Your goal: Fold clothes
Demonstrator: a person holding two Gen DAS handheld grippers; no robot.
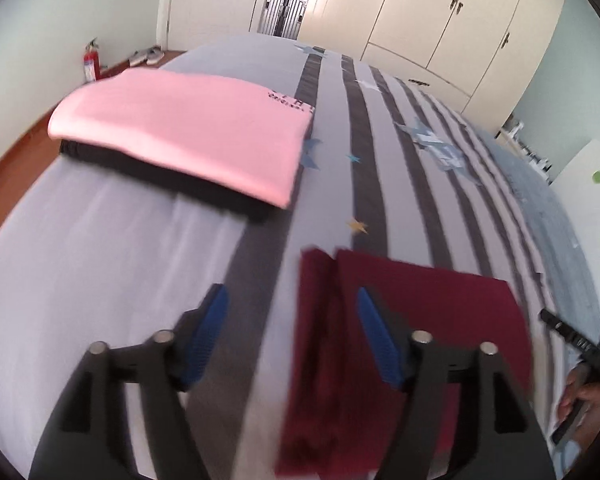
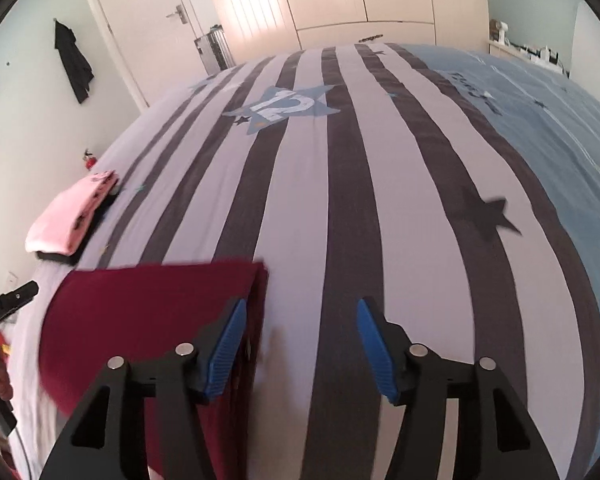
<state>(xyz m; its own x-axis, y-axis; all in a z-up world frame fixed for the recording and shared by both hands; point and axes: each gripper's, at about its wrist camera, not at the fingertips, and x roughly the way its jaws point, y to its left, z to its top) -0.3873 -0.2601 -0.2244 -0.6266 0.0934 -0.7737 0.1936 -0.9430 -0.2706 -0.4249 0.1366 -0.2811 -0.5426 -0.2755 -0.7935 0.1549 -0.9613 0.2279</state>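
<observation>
A folded dark red garment [image 1: 412, 344] lies flat on the striped bed. In the left wrist view it sits under my right finger; my left gripper [image 1: 292, 300] is open and empty above its left edge. In the right wrist view the red garment [image 2: 148, 312] lies at the lower left, and my right gripper [image 2: 302, 312] is open and empty just past its right edge. A folded pink garment [image 1: 188, 132] rests on a folded black one [image 1: 156, 176] further away on the left; the stack also shows in the right wrist view [image 2: 72, 216].
The bed [image 2: 340, 184] has a grey and white striped cover with stars and a blue part at the right. White wardrobes [image 1: 440, 12], a door [image 2: 156, 20], suitcases [image 1: 284, 12] and a red fire extinguisher [image 1: 91, 62] stand beyond it.
</observation>
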